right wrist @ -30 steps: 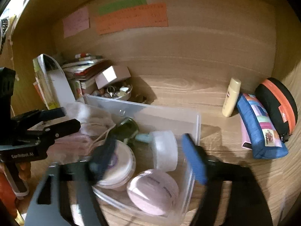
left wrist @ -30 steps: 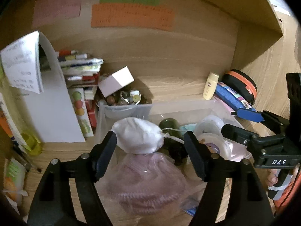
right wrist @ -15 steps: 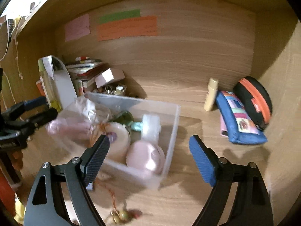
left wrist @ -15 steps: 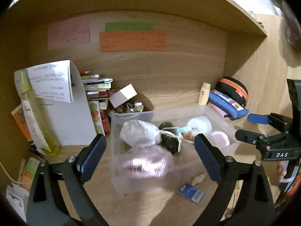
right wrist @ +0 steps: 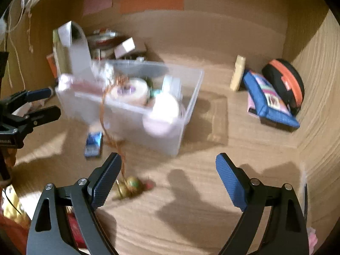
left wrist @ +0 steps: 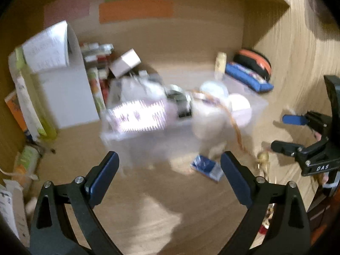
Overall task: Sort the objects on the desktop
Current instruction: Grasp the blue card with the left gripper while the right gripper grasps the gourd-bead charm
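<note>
Tools apart over a loaded bin

Bin of clear plastic [right wrist: 187, 106] stands mid-bench, holding tape rolls and pink jars. Left tool [left wrist: 169, 175] has just spread wide, nothing between its jaws; right tool [right wrist: 167, 173] has opened further, likewise empty. A blue packet [right wrist: 93, 143] lies beside the bin.

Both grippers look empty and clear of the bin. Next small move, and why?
Probably bring the right gripper down onto the gold bell charm beside its left finger: it lies loose on the desk, its orange cord trailing from the clear bin, jaws open.
</note>
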A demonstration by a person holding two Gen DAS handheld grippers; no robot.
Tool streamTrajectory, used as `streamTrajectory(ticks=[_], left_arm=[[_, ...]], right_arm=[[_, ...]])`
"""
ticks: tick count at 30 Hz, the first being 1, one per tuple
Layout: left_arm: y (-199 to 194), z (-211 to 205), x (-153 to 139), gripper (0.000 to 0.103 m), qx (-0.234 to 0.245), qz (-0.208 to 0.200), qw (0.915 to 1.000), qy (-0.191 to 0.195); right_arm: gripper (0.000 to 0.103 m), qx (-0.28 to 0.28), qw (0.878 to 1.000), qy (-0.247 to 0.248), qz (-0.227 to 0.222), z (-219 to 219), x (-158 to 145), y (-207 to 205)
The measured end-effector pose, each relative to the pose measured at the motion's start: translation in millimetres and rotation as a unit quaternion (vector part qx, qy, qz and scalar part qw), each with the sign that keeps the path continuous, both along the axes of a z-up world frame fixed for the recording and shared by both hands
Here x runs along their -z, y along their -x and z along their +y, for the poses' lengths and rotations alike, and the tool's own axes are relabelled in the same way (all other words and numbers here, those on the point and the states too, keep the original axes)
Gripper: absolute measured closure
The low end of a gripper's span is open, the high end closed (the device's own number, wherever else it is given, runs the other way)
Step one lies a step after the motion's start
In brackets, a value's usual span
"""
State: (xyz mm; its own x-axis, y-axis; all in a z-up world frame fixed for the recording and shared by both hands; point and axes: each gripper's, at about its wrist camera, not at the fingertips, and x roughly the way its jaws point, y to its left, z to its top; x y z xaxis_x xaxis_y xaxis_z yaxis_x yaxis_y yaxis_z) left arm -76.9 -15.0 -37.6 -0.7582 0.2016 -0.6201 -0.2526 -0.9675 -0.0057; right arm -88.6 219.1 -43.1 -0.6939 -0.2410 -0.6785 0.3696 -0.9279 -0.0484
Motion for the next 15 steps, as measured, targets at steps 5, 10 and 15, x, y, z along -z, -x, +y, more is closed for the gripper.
streamTrajectory(ticks=[5,10,15], left_arm=[[6,11,17,0.006,0.024,-0.047,0.9986,0.006],[11,23,22,0.006,0.035,-0.057,0.9973,0.032],[22,30,31,0.006,0.050,-0.099,0.9932,0.036]], right_arm=[[0.014,-0.028,0.999,0.012,-0.030,10,7,-8],[0.014,-0.055,0.997,0.004,-0.057,7,15,-12],[0.014,-0.082,0.994,-0.010,-0.066,-2,19,-11]])
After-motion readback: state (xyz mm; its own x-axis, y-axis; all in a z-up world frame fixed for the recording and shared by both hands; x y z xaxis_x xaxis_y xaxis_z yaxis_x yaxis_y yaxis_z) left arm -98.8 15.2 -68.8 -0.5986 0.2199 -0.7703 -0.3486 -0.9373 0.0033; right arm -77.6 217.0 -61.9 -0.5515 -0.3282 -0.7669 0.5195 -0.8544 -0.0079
